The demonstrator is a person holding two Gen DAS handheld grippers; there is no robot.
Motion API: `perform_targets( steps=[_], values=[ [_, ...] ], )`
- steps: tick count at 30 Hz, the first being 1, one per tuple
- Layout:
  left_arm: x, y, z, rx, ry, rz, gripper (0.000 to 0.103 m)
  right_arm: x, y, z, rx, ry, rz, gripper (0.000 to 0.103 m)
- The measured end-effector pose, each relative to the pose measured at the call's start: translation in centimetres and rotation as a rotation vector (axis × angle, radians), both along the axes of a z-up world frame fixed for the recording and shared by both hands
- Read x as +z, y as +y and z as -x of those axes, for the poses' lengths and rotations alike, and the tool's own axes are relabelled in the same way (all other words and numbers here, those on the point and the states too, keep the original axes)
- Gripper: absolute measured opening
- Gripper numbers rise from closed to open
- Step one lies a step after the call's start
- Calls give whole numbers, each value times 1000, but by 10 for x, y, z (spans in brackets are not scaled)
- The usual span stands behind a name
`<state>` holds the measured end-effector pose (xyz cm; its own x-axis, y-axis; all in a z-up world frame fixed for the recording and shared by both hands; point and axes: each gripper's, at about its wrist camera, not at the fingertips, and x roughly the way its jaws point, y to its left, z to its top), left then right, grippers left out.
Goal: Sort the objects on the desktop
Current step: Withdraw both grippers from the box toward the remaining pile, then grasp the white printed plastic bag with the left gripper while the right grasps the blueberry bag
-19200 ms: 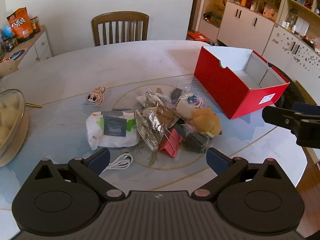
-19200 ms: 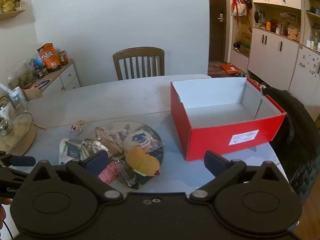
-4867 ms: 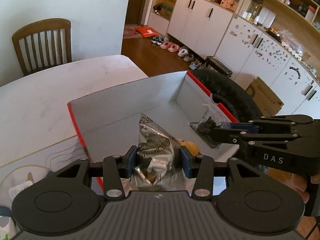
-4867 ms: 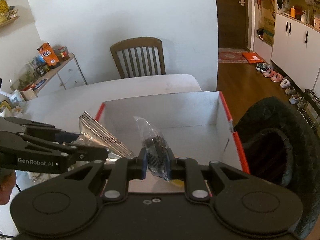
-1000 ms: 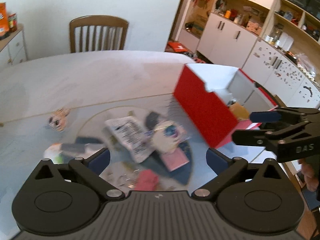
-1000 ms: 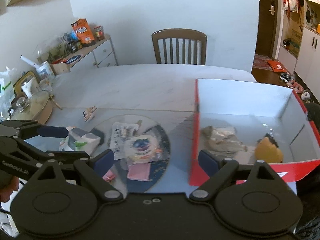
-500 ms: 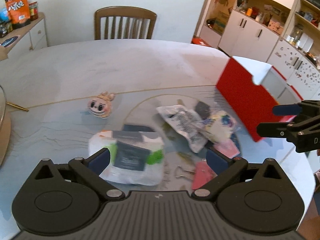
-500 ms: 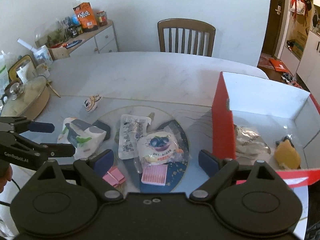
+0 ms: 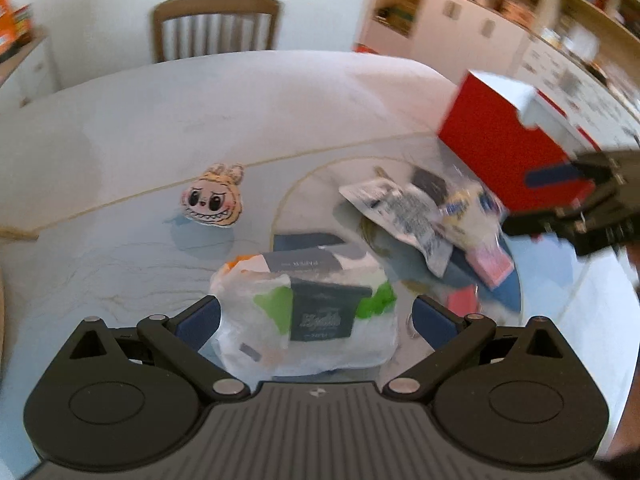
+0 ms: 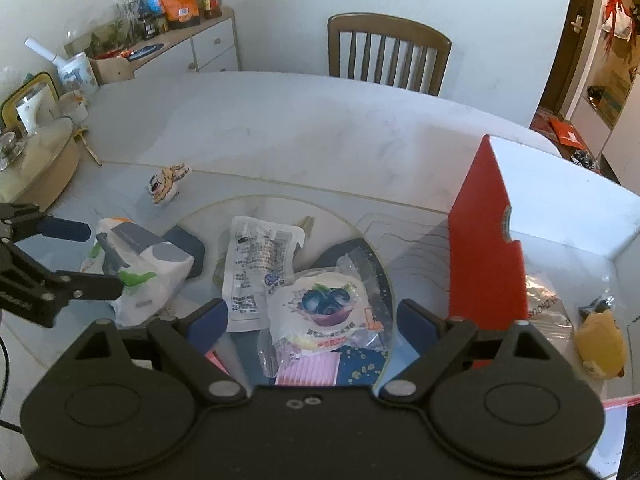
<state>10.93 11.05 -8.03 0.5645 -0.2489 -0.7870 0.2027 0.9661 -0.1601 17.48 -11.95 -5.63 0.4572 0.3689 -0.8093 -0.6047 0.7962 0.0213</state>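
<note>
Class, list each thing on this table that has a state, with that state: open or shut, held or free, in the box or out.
Left gripper: open, straddling the tissue pack.
Right gripper: open, above the blueberry snack.
Tissue pack: on table, ungripped.
Blueberry snack: sealed, on table.
Red box: open-topped.
Yellow plush: inside box.
Silver packet: inside box.

Far half of table [image 10: 304, 120] bare, open passage there; chair [image 10: 386, 54] beyond its edge. Red box [image 10: 486, 240] wall blocks the right side, open top reachable from above. Clutter packed on the glass disc: tissue pack [image 9: 308, 316] fills the gap between the left gripper [image 9: 316, 316] fingers, blueberry pastry [image 10: 320, 312] and white sachet [image 10: 256, 264] crowd the right gripper [image 10: 314, 318]. Cartoon-face toy [image 9: 212, 202] sits apart, clear around it. Lidded pot [image 10: 34, 160] blocks the far left edge.
</note>
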Motion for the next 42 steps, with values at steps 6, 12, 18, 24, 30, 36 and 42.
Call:
perform_targets(
  steps=[6, 12, 18, 24, 30, 36, 42],
  values=[
    [-13, 14, -11, -122, 20, 1, 103, -10, 2, -8, 20, 25, 25, 91],
    [-17, 24, -27, -166, 16, -5, 102, -17, 4, -16, 20, 39, 46, 91],
    [-31, 22, -37, -190, 35, -18, 103, -25, 7, -26, 23, 53, 56, 91],
    [-33, 11, -42, -193, 26, -35, 102, -33, 10, -34, 26, 82, 28, 92],
    [-33, 4, -39, -160, 12, -40, 95, -36, 12, -39, 21, 87, 13, 92],
    [-28, 3, -37, -122, 12, -15, 68, -38, 12, -41, 26, 98, -7, 87],
    [-23, 2, -29, -59, 13, 3, 50, -35, 11, -39, 22, 80, -19, 67]
  ],
)
